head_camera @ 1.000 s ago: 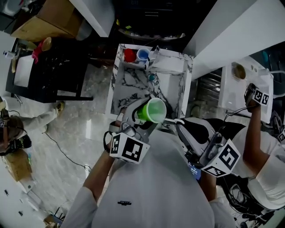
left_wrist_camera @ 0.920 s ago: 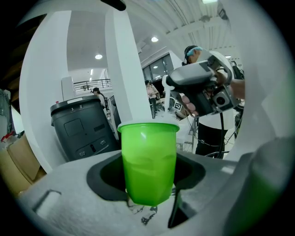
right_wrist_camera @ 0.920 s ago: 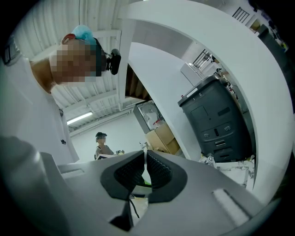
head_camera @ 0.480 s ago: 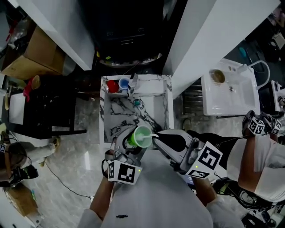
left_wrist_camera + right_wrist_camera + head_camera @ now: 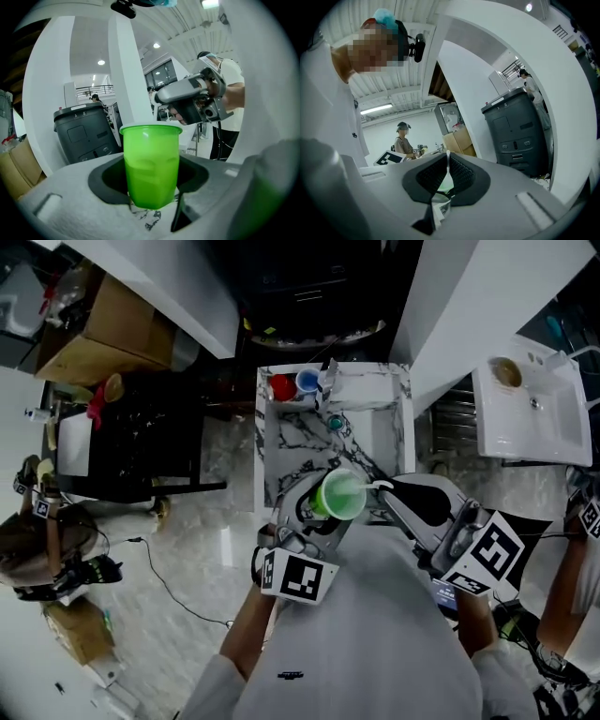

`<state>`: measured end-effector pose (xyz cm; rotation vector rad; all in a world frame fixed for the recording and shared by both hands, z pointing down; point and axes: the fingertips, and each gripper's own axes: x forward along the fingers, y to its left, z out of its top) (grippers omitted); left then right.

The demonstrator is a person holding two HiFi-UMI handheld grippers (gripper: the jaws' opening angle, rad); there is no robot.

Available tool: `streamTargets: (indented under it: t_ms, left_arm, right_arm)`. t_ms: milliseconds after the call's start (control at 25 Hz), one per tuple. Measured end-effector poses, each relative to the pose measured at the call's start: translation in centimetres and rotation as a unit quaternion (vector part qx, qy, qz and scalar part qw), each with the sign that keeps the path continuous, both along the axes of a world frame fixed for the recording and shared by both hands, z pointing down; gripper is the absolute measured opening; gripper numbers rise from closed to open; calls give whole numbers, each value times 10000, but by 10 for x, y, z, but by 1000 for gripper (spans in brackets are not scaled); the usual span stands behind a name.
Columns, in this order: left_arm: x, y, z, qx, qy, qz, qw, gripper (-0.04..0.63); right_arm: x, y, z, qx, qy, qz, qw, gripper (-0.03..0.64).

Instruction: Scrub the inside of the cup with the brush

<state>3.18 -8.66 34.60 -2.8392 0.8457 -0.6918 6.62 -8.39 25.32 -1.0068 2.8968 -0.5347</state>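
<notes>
— Where's the cup just now?
— The green cup is held up over the near edge of the marble table. The left gripper pinches it low on its body, and its mouth faces up and toward the right gripper

— And the brush?
— The right gripper's jaws are pressed together on the thin white brush handle. In the head view it reaches the cup's rim, but I can't tell whether the bristles are inside

— How should the scrubbing go, then?
— I'd hold the cup steady with the left and feed the brush head down to the bottom. Then sweep round the wall in short strokes, turning the handle rather than levering it. The cup looks like thin plastic, so a hard sideways push could twist it out of the grip

— Anything nearby to mind?
— The red cup and the blue cup stand well apart at the far end, so no trouble there
</notes>
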Motion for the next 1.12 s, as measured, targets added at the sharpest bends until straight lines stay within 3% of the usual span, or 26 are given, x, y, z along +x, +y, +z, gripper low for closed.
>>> streamTargets:
  t_ms: [360,560,720,880,1120]
  left_arm:
    - [-3,-3,5,113,-328,65,9994,258]
    - [16,-8,15,97,-246,239,9994,258]
    - [-5,3,15,34,-673,293,9973,258]
    - [27,-2,13,193,-382,535,9977,258]
    - [37,0,7,95,-299,589,9978,259]
  right_arm:
    - [-4,19,10,-262,-385,-214,9987,23]
    - [2,18,13,-205,-576,-239,9978,23]
    - [-20,20,13,-278,-1070,-304,9934,23]
    - [0,8,4,-80,-916,-55,9957,23]
    - [7,0,-9,88,-808,126,9966,23]
